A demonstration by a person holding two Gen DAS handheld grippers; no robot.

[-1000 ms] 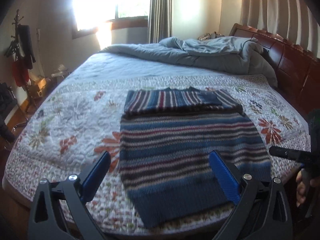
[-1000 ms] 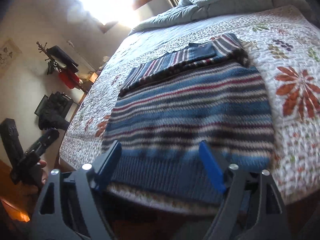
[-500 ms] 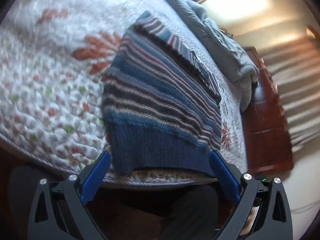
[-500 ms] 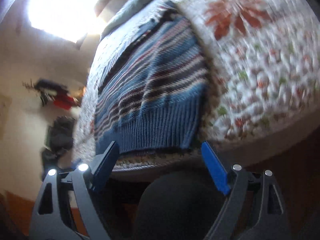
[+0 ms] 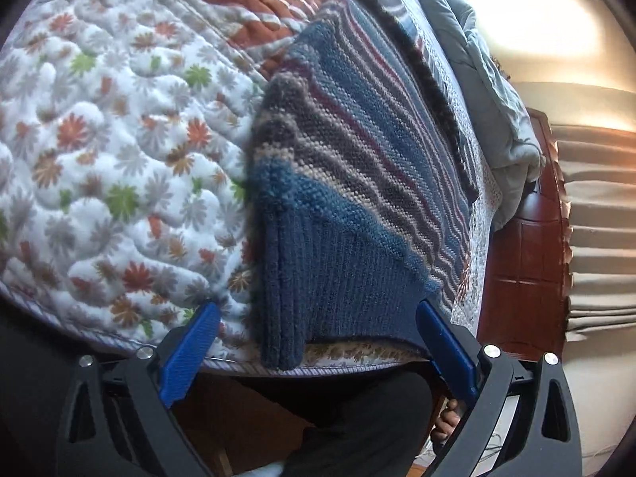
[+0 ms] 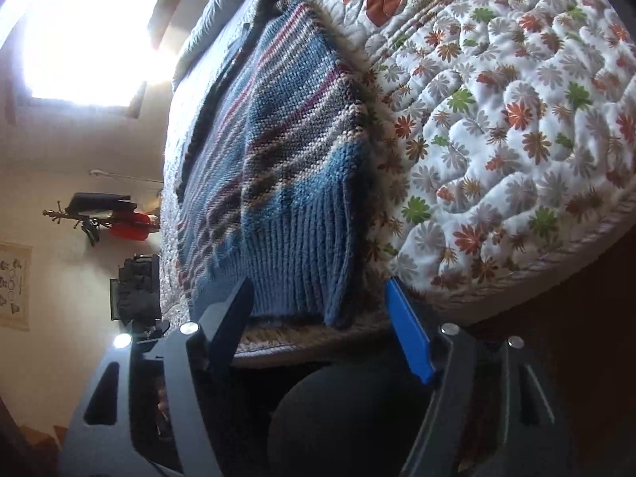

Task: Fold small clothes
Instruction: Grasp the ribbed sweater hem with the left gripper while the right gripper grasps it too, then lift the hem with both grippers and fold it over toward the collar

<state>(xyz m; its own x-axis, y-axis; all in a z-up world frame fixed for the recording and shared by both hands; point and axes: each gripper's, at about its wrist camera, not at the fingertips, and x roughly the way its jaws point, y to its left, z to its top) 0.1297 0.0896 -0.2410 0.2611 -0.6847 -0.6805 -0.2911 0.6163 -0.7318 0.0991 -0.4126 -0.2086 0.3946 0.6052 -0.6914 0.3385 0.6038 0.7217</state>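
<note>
The striped knitted sweater [image 5: 357, 183] in blue, grey, cream and maroon bands lies flat on the quilted white bedspread with orange and green flowers [image 5: 103, 151], its dark blue ribbed hem [image 6: 302, 266] at the near edge of the bed. My left tongs [image 5: 318, 342] are spread wide at that edge, with the left corner of the hem between the blue pads but neither pad pressing on the wool. My right tongs [image 6: 318, 314] have just been closing and are still apart, framing the right corner of the hem without gripping it. Beyond the sweater a rumpled grey-blue duvet [image 5: 489, 91] is heaped at the far end of the bed against the reddish wooden headboard [image 5: 520, 238]. In the right view, a bright window [image 6: 83, 35] glares and a coat rack with dark and red garments [image 6: 107, 214] stands by the wall.
</note>
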